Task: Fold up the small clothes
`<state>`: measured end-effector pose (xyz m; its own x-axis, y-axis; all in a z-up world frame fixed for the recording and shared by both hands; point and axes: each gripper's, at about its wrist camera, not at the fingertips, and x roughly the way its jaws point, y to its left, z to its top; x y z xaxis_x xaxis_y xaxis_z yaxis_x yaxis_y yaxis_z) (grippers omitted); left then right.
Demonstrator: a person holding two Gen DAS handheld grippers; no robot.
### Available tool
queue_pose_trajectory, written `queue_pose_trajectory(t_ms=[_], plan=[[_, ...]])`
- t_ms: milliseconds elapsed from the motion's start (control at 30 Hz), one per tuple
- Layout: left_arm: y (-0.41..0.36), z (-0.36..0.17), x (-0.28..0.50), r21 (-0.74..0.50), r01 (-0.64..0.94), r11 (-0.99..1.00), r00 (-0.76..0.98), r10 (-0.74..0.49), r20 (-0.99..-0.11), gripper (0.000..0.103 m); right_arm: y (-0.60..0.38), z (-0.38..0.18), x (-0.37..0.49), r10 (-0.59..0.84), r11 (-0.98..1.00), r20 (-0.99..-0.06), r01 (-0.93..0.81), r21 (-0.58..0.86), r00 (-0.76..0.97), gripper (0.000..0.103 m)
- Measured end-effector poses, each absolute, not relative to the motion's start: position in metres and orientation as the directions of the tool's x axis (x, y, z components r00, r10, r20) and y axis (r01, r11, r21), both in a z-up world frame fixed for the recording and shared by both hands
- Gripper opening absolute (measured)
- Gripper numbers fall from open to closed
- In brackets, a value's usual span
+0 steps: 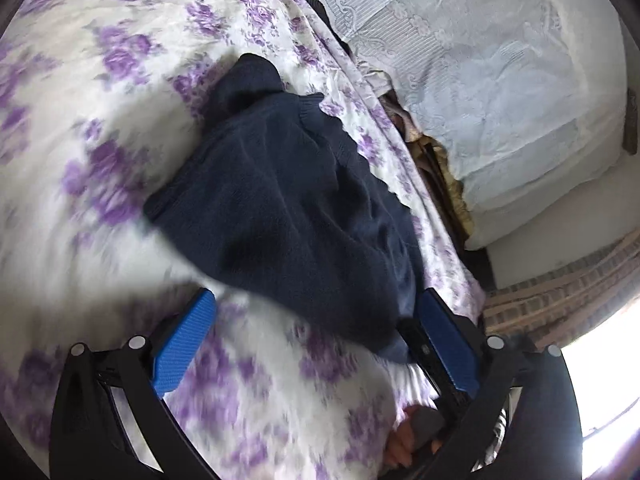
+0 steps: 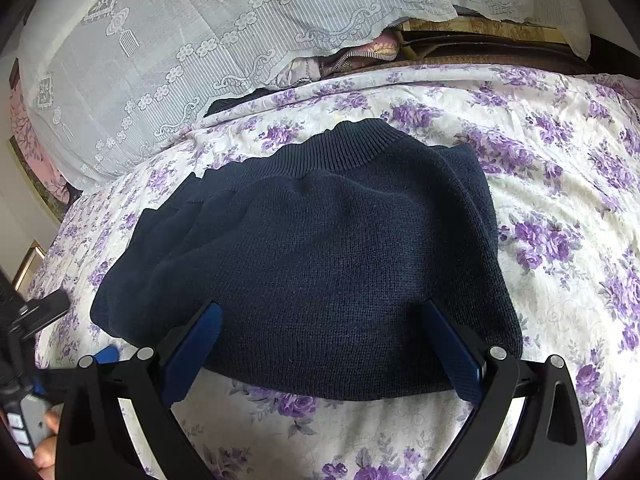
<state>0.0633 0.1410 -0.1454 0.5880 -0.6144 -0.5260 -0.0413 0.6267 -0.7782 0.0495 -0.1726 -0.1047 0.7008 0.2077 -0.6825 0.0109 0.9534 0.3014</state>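
Note:
A dark navy knit sweater lies folded on a white bedspread with purple flowers, its ribbed collar pointing away from me. My right gripper is open, its blue pads over the sweater's near edge, holding nothing. In the left wrist view the sweater lies ahead, blurred by motion. My left gripper is open and empty just above the bedspread, its right pad by the sweater's near corner. The left gripper also shows at the left edge of the right wrist view.
A white lace cover drapes over pillows behind the sweater. A quilted pink item and a wooden bed edge lie past it. In the left wrist view a bright window is at the right.

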Motion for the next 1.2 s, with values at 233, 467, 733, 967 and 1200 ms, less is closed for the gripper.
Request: queue_pose_trajectory(t_ms=[233, 467, 733, 967, 1200], plan=[[0.138, -0.144, 0.118, -0.717, -0.131, 0.685, 0.648, -0.487, -0.585, 0.098, -0.172, -0.104, 0.049, 0.215, 0.951, -0.679, 0.009, 0.310, 0.702, 0.100], [0.140, -0.143, 0.113, -0.652, -0.091, 0.753, 0.643, -0.455, -0.616, 0.055, -0.172, -0.088, 0.043, 0.167, 0.956, -0.629, 0.032, 0.292, 0.759, 0.099], [0.151, -0.154, 0.126, -0.689, -0.114, 0.715, 0.622, -0.490, -0.611, 0.033, -0.113, -0.084, 0.090, 0.047, 0.999, -0.681, -0.051, 0.014, 0.730, 0.099], [0.137, -0.146, 0.139, -0.613, -0.078, 0.786, 0.624, -0.441, -0.645, 0.041, -0.115, -0.084, 0.084, 0.038, 0.999, -0.698, -0.051, 0.002, 0.715, 0.099], [0.134, -0.144, 0.138, -0.595, -0.059, 0.802, 0.620, -0.437, -0.651, 0.028, -0.109, -0.094, 0.079, -0.012, 0.991, -0.718, -0.087, -0.101, 0.696, 0.099]])
